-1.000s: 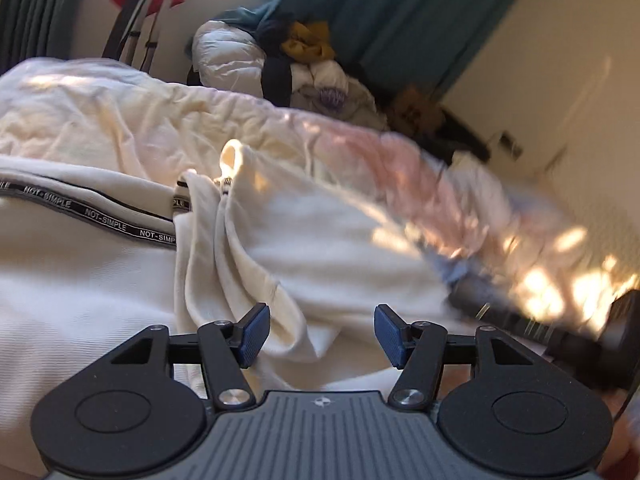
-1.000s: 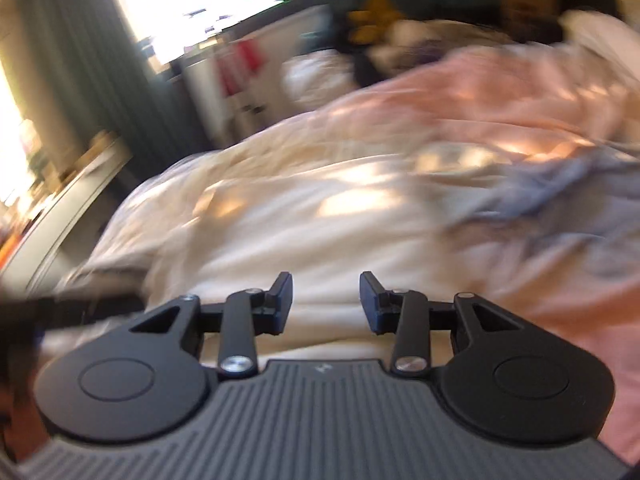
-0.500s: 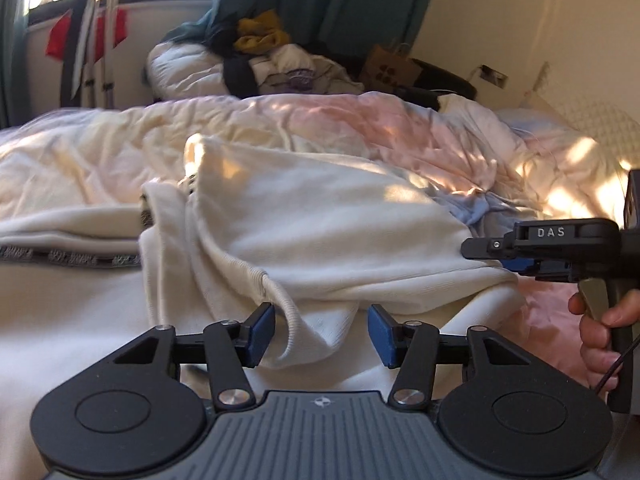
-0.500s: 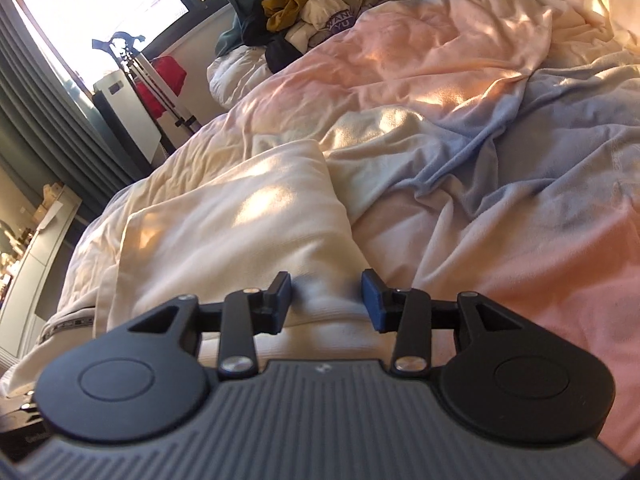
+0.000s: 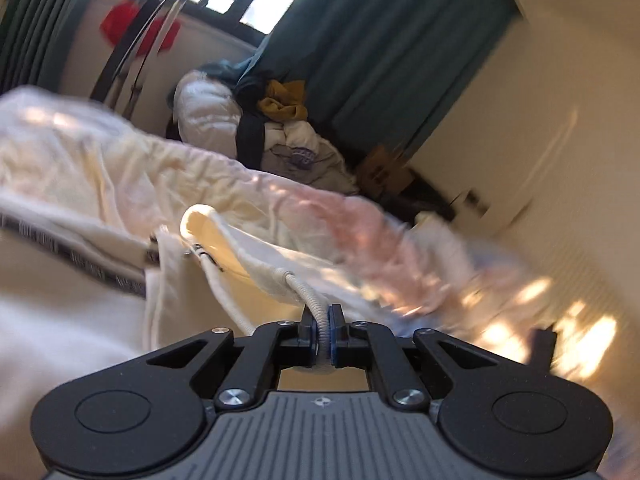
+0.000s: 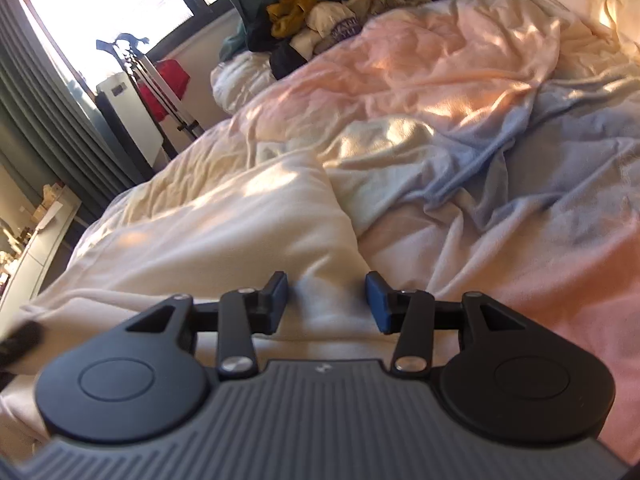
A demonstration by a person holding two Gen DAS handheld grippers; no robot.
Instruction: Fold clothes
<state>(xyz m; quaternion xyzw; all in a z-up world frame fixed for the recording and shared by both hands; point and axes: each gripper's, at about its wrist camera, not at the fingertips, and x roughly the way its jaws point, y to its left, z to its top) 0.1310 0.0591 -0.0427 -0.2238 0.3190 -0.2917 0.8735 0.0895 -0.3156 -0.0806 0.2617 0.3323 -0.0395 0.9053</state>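
Note:
A cream white garment [image 5: 260,276] with a black lettered band [image 5: 92,276] lies crumpled on the bed. My left gripper [image 5: 322,332] is shut on the garment's ribbed cuff edge and holds it lifted, so the cloth stretches away from the fingers. In the right wrist view the same cream garment [image 6: 224,232] lies flat on the bed. My right gripper [image 6: 326,300] is open, its blue-padded fingertips on either side of a fold of the cloth at the near edge.
The bed is covered by a rumpled pink, cream and pale blue duvet [image 6: 460,92]. A pile of clothes [image 5: 280,128] sits past the bed's far end by a teal curtain [image 5: 380,48]. A window [image 6: 100,4] and a rack with red cloth [image 6: 160,84] stand at the left.
My left gripper has shut on the garment's cuff edge and lifted it; it was open around the fold half a second ago. The right gripper stays open at the garment's edge.

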